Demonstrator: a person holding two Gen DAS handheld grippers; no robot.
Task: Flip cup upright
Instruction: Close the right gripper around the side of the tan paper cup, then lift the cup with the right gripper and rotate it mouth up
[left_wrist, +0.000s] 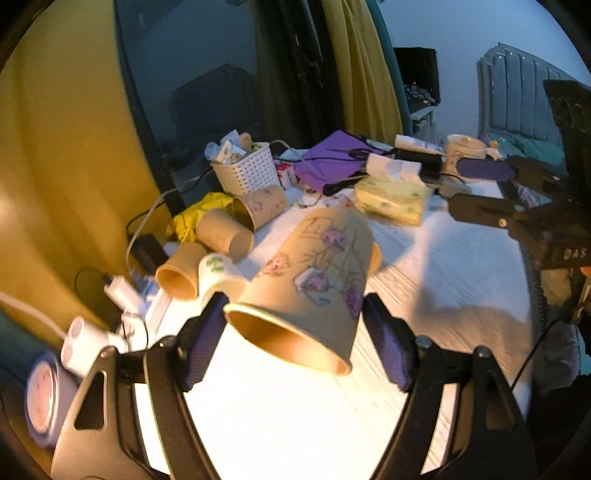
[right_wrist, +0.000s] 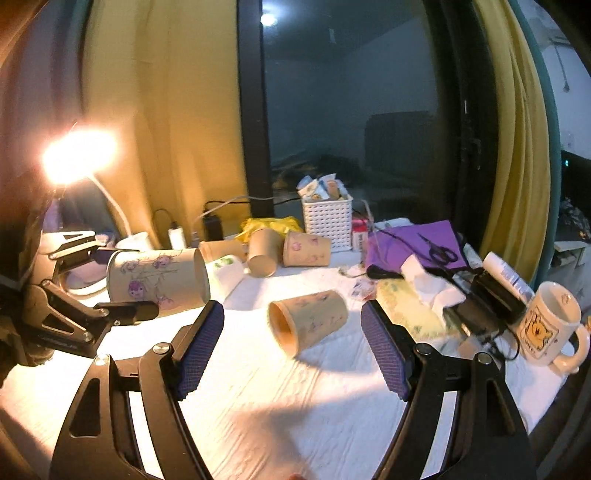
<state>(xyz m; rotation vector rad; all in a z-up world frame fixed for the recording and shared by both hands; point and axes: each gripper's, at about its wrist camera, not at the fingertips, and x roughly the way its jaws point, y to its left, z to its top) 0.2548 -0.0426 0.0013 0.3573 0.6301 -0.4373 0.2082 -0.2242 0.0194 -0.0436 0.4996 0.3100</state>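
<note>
My left gripper (left_wrist: 295, 314) is shut on a flowered paper cup (left_wrist: 314, 280) and holds it tilted in the air, mouth toward the camera. In the right wrist view that gripper (right_wrist: 122, 284) holds the same cup (right_wrist: 159, 280) on its side above the table at the left. A second flowered paper cup (right_wrist: 308, 321) lies on its side on the white table (right_wrist: 277, 406), mouth to the left, just beyond and between the fingers of my right gripper (right_wrist: 291, 325), which is open and empty. The right gripper also shows in the left wrist view (left_wrist: 476, 192).
Several more paper cups (right_wrist: 262, 251) lie on their sides at the back near a white basket (right_wrist: 327, 221). A tissue pack (left_wrist: 391, 199), a purple cloth with scissors (right_wrist: 436, 251), a bear mug (right_wrist: 546, 325), a lit lamp (right_wrist: 79, 155) and cables crowd the table's back and sides.
</note>
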